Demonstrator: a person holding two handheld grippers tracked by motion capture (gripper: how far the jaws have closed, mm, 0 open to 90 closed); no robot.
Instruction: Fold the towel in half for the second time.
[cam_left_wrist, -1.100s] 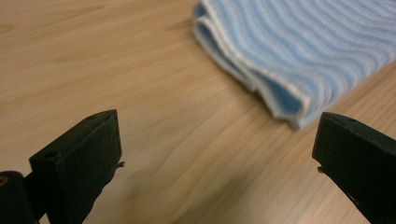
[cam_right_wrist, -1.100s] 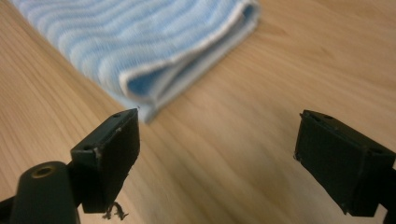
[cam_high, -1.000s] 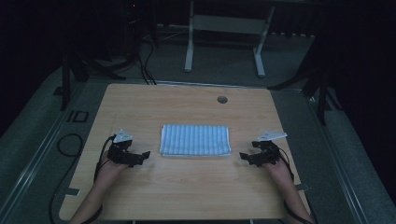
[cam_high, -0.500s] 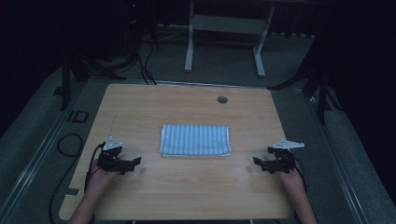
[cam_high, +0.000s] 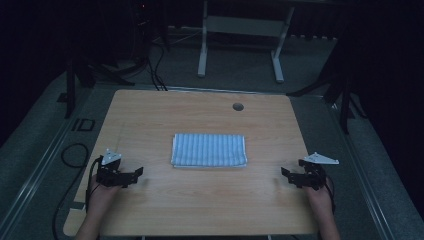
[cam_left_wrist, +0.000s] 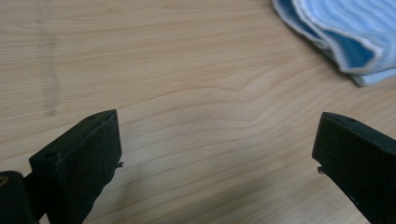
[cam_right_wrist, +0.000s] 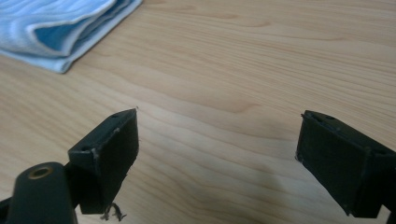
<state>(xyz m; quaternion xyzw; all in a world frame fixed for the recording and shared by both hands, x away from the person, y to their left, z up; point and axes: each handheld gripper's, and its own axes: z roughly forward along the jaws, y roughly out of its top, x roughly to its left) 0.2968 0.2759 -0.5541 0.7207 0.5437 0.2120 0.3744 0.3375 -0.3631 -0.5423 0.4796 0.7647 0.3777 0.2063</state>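
blue-and-white striped, folded flat, the cloth (cam_high: 209, 150) lies mid-counter in the high view, and both your hands have just pulled back from it: a second ago they flanked its short edges, now your left gripper (cam_high: 131, 176) sits down at the near-left of the counter (cam_high: 200, 205) and your right gripper (cam_high: 289, 176) at the near-right, each well apart from the cloth. that reads to me like a finished fold and a retreat, or a reset before another pass. nothing else on the wood except the round cable hole (cam_high: 238, 106) at the far edge, clear of everything. beyond the counter, a white stand frame (cam_high: 240, 30) and loose cables on the floor (cam_high: 150, 65), no bother to you.

left gripper view now: jaws standing wide apart, nothing between them but bare wood grain. the cloth's layered corner (cam_left_wrist: 345, 32) peeks in at the upper right, off to the side and not touched.

right gripper view: same story, jaws spread wide, empty. the folded edge of the cloth (cam_right_wrist: 60, 28) shows upper left, stacked layers facing you, apart from the jaws. a bit of fraying hangs off one jaw pad; harmless. if you go back in, nothing stands in the way.
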